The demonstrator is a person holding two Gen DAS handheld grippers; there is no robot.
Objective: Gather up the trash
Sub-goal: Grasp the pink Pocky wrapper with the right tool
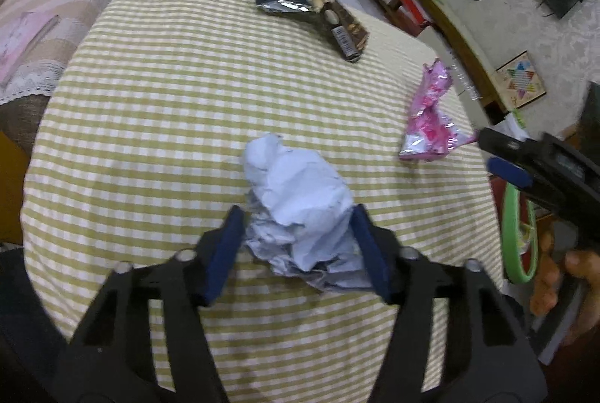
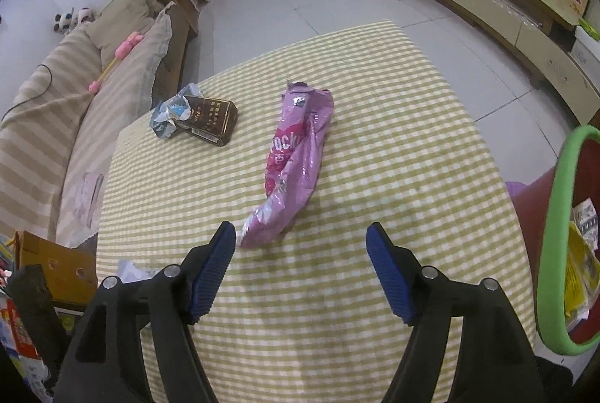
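A crumpled pale blue paper wad [image 1: 300,208] lies on the checked tablecloth [image 1: 168,103]. My left gripper [image 1: 298,219] has its blue pads on both sides of the wad, jaws closed against it. A pink foil snack wrapper [image 2: 296,159] lies mid-table; it also shows in the left wrist view [image 1: 431,118]. My right gripper [image 2: 302,241] is open and empty, its left fingertip just beside the wrapper's near end. A brown snack box with torn silver foil [image 2: 202,120] lies at the far left; it shows in the left wrist view too [image 1: 318,17].
A green-rimmed bin [image 2: 562,234] holding trash stands off the table's right edge, also visible in the left wrist view [image 1: 519,234]. A striped sofa [image 2: 56,110] runs along the left. A low cabinet [image 2: 506,17] lines the far right wall.
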